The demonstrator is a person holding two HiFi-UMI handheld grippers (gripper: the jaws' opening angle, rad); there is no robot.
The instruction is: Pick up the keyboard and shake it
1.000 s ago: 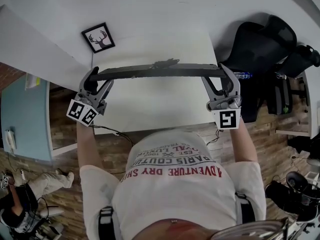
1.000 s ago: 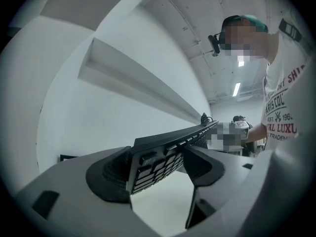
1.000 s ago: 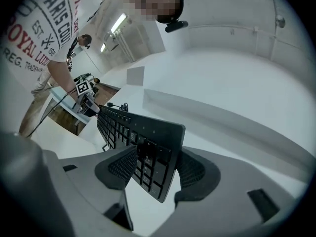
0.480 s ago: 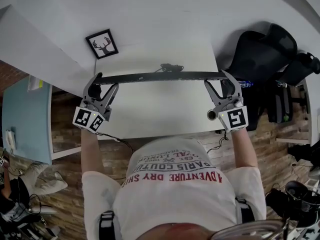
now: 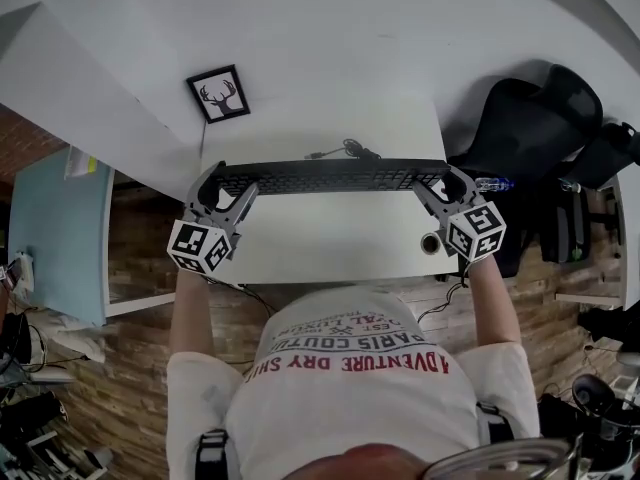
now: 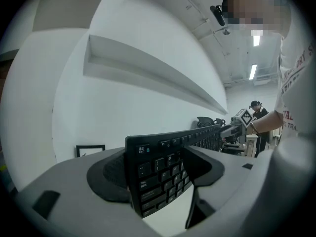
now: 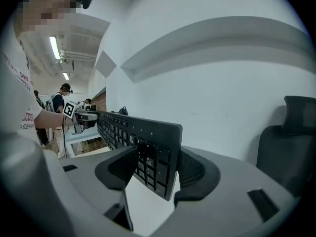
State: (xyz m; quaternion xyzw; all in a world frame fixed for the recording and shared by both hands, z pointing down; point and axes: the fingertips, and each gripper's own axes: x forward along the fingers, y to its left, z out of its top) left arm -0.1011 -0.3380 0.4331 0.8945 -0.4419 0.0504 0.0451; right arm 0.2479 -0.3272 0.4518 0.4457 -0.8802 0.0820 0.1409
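- Two grips in the head view: left gripper [image 5: 222, 184] and right gripper [image 5: 441, 184] hold the keyboard [image 5: 330, 176] over the table [image 5: 320, 243] — we should match our strokes.
- Left gripper view: jaws pinch its Esc end.
- Right gripper view: jaws clamp the other end.

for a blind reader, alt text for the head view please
Seen from above, a person holds a long black plastic keyboard over a white rectangular table, left gripper and right gripper each clamped on one end. A black-framed deer picture sits beyond the table's far left corner.
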